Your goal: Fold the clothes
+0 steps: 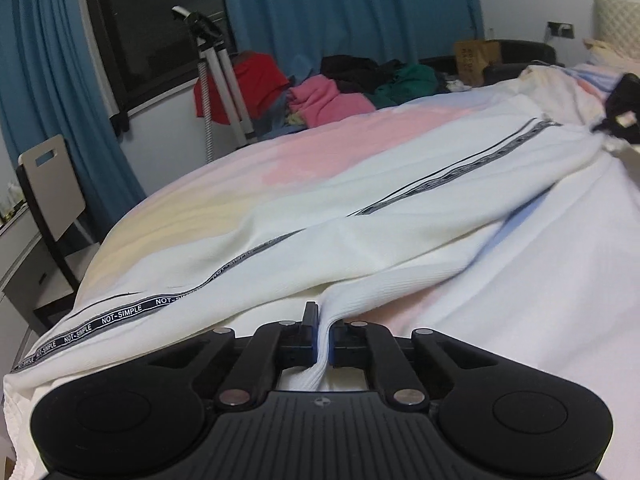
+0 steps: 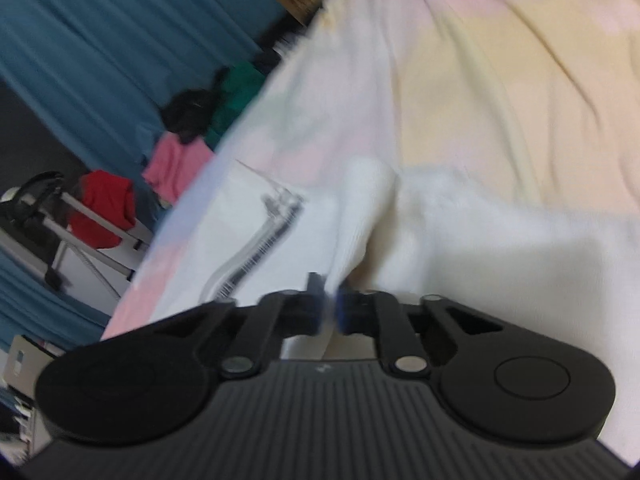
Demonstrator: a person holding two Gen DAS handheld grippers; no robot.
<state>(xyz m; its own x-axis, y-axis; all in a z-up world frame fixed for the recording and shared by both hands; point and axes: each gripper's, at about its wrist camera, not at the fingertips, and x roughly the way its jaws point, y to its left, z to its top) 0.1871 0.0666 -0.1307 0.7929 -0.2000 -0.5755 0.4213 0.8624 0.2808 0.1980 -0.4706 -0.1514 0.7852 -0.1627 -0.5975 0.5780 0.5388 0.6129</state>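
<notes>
Presently my left hand-held gripper (image 1: 322, 336) is clamped on a ribbed edge of the white garment (image 1: 360, 216), keeping it taut. The garment runs across the bed (image 1: 180, 208) toward two o'clock, where my right hand-held gripper (image 2: 330, 304) pinches its far edge, apparently to spread it. Beyond, unfolded clothes (image 1: 332, 92) wait.

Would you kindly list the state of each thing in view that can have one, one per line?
left gripper: shut on a ribbed edge of the white garment.
right gripper: shut on a ribbed fold of it; view blurred.
white garment: stretched across the bed, partly creased, not yet folded.
bed: covered by a pastel sheet.
clothes pile: heaped, unfolded, beyond the bed.
curtains: drawn apart, dark window showing.
</notes>
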